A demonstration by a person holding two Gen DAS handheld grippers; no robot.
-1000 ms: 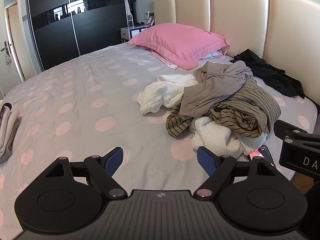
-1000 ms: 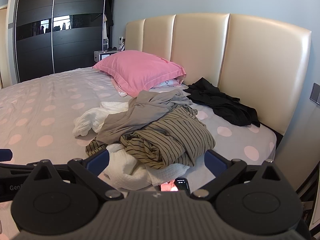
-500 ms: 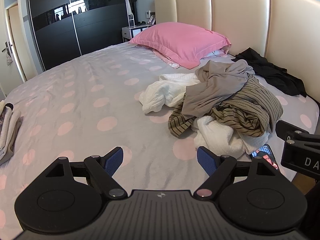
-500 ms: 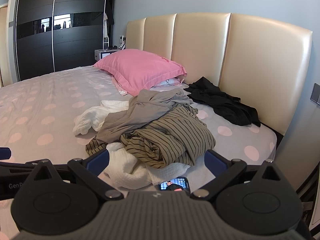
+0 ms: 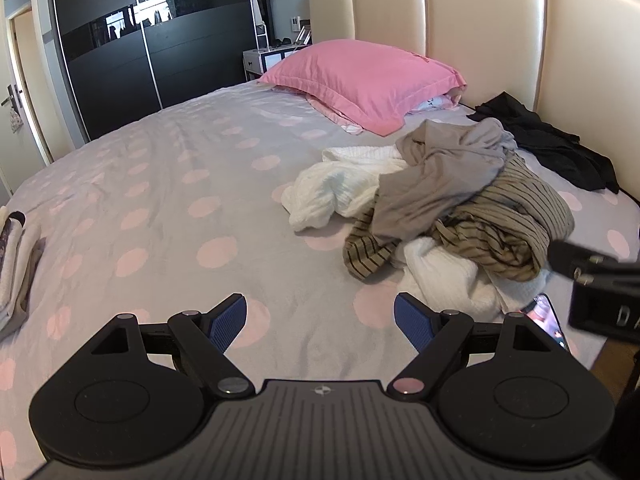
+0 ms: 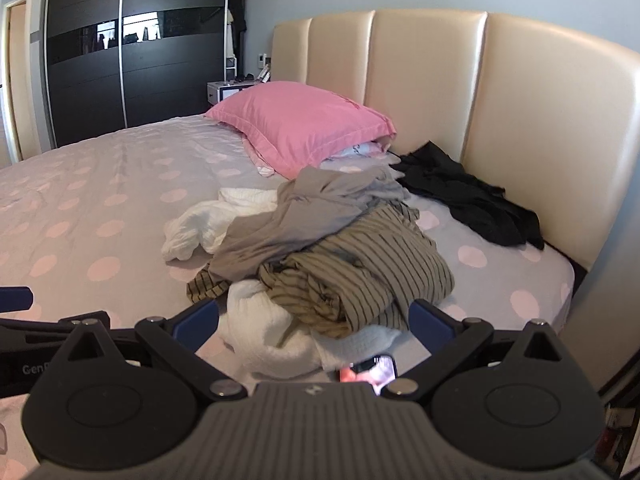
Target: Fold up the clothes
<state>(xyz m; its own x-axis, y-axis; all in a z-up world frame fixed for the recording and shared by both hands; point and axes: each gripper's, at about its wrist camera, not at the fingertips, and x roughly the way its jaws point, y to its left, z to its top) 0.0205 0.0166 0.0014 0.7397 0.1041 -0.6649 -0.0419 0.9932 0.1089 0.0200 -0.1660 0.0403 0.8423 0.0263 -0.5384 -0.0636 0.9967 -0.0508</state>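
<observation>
A heap of unfolded clothes lies on the bed: a grey garment (image 5: 440, 176) (image 6: 296, 220) on top, a brown striped garment (image 5: 504, 224) (image 6: 360, 276) under it, and white garments (image 5: 336, 192) (image 6: 272, 332). A black garment (image 5: 552, 144) (image 6: 468, 200) lies apart by the headboard. My left gripper (image 5: 320, 320) is open and empty over bare sheet, left of the heap. My right gripper (image 6: 314, 318) is open and empty, just in front of the heap's near edge; its body shows in the left wrist view (image 5: 600, 288).
A pink pillow (image 5: 360, 76) (image 6: 300, 128) lies at the head of the bed. A lit phone (image 6: 372, 372) (image 5: 548, 316) lies at the heap's near edge. Folded clothes (image 5: 12, 264) sit at the bed's left. A beige headboard (image 6: 520, 120) and black wardrobe (image 5: 152, 32) bound the room.
Both grippers have drifted slightly; the heap sits a little farther right in the left wrist view. The phone's screen picture has changed. Both grippers stay open.
</observation>
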